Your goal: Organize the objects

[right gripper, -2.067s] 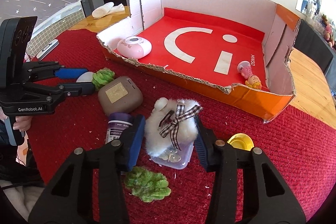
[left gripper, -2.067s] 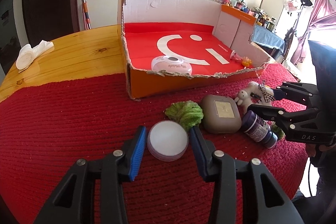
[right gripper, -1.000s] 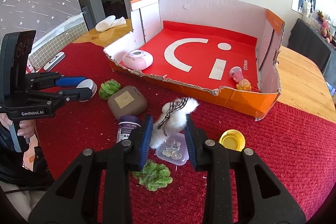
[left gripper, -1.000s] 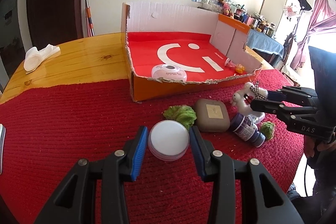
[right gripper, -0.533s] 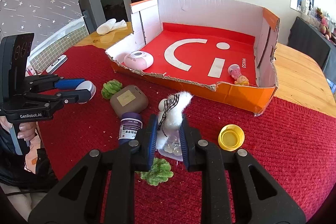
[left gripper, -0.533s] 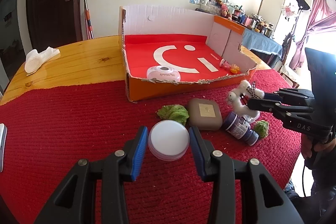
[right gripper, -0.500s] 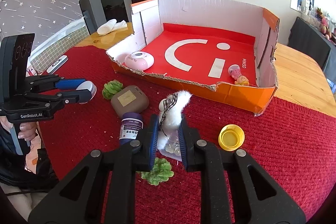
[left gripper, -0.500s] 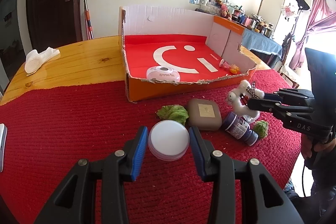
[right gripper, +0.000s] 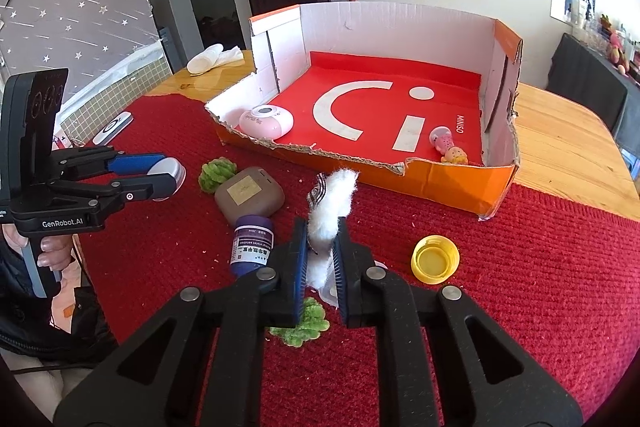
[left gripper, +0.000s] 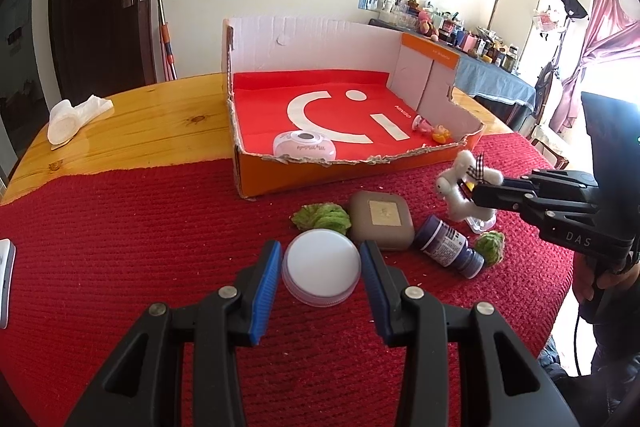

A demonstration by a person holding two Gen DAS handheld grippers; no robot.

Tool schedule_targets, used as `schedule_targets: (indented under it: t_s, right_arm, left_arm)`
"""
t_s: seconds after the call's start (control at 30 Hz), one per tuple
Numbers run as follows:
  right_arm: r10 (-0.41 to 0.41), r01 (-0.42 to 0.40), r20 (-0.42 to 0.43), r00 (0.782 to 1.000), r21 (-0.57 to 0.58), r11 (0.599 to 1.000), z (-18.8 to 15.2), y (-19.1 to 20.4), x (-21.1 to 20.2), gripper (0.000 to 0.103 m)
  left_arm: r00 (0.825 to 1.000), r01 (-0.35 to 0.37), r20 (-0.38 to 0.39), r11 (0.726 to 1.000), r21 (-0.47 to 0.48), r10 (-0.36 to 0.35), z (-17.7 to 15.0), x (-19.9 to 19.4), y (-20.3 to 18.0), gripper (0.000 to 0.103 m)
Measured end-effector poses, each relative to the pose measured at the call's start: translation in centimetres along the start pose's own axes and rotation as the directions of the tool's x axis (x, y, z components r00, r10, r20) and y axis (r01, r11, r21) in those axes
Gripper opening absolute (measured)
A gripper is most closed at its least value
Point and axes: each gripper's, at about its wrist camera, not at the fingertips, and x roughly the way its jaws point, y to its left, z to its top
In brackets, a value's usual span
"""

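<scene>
Both grippers carry a load, lifted clear of the red cloth (left gripper: 120,227) on the worktop (left gripper: 152,115).

Left gripper (left gripper: 320,267): blue fingers (left gripper: 266,283) clamped on the rim of a round white-lidded jar (left gripper: 320,267), lid facing up. Gripping across the diameter keeps the jar level and centred; the right wrist view shows it held off the cloth at (right gripper: 166,171).

Right gripper (right gripper: 320,259): fingers nearly together, squeezed on a white plush toy (right gripper: 332,211) with a checked ribbon. The soft body compresses, hence the narrow gap. Toy stands above the fingertips, head up. In the left wrist view it hangs in the air at (left gripper: 464,187), near the box's front corner.

Destination, in my judgement: the open cardboard box (right gripper: 500,179) with red floor, front wall torn low, which gives an easy entry from this side. Already inside: pink round device (right gripper: 266,123) at the near left corner, small pink doll (right gripper: 446,147) at the near right. The centre of the floor is free.

On the cloth, in front of the box: brown case (right gripper: 248,197), purple bottle (right gripper: 252,243) on its side, two green fuzzy pieces (right gripper: 216,173) (right gripper: 304,323), a clear packet (right gripper: 330,293) partly hidden under the right fingers, and a yellow cap (right gripper: 434,259) lying open side up, well apart from the rest.

Likely step: carry both items over the low wall and release.
</scene>
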Motion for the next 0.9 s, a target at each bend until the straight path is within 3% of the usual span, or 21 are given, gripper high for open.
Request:
schedule_targets:
  t_s: [0.9]
  right_arm:
    - [0.007, -0.006, 0.051, 0.999, -0.029, 1.000, 1.2, 0.8, -2.0, 0.011]
  left_arm:
    - [0.998, 0.019, 0.056, 1.000, 0.023, -0.021, 1.8, -1.2, -1.5, 0.043]
